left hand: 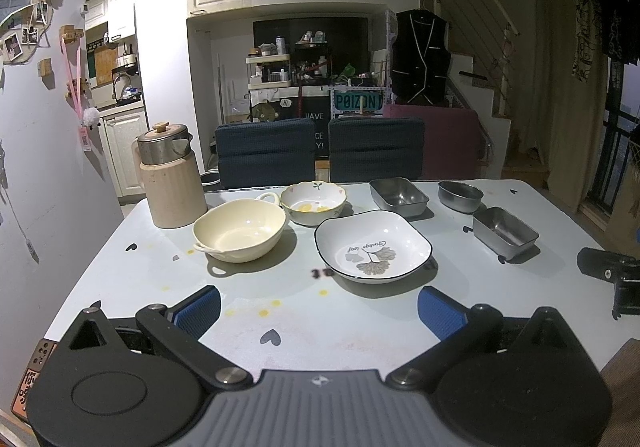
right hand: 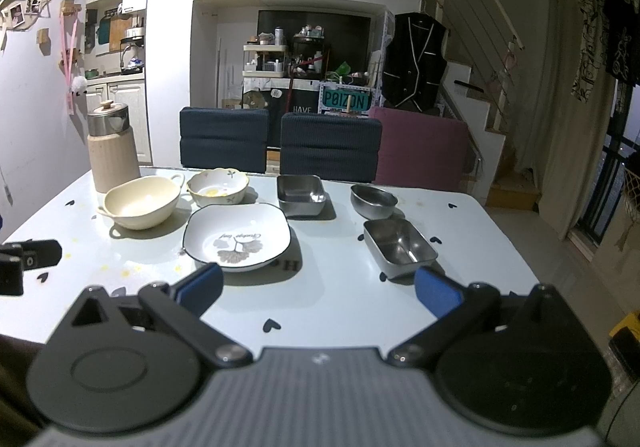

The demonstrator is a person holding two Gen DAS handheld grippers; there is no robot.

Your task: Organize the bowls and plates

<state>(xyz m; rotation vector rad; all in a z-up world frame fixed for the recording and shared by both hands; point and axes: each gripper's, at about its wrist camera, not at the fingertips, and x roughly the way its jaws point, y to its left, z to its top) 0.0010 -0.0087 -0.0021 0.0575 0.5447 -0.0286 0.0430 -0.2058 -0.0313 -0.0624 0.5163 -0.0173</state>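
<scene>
**Basically 0% done: all 6 dishes loose on the table**

Both grippers spread wide, nothing between the fingers. Left gripper [left hand: 318, 311] sits low at the near table edge; right gripper [right hand: 318, 293] same, off to its right.

Ahead of the left fingers:
- cream bowl [left hand: 240, 229] with handles, ahead and slightly left
- flowered bowl [left hand: 313, 203] behind it, just beside its rim; contact unclear
- white leaf plate [left hand: 373, 249] straight ahead, nearest to the right finger [left hand: 440, 313]

Ahead of the right fingers:
- near steel tray [right hand: 400, 247] just past the right finger [right hand: 436, 297]
- round steel bowl [right hand: 374, 201] behind that tray
- far steel tray [right hand: 301, 193] farther off, toward centre
- the leaf plate's near rim sits just beyond the left finger [right hand: 202, 287]

Thermos jug [left hand: 172, 177] far left, not part of the job. Table [left hand: 340, 327] has yellow spots in front of the left gripper.

Status, my read: no stacking or grouping yet; every piece stands alone, upright, empty apart from yellowish patches inside the flowered bowl, either pattern or residue. All 6 left to sort. Likely split: 3 ceramic pieces for the left, 3 steel for the right. Closest grabs are the plate and the near tray.
</scene>
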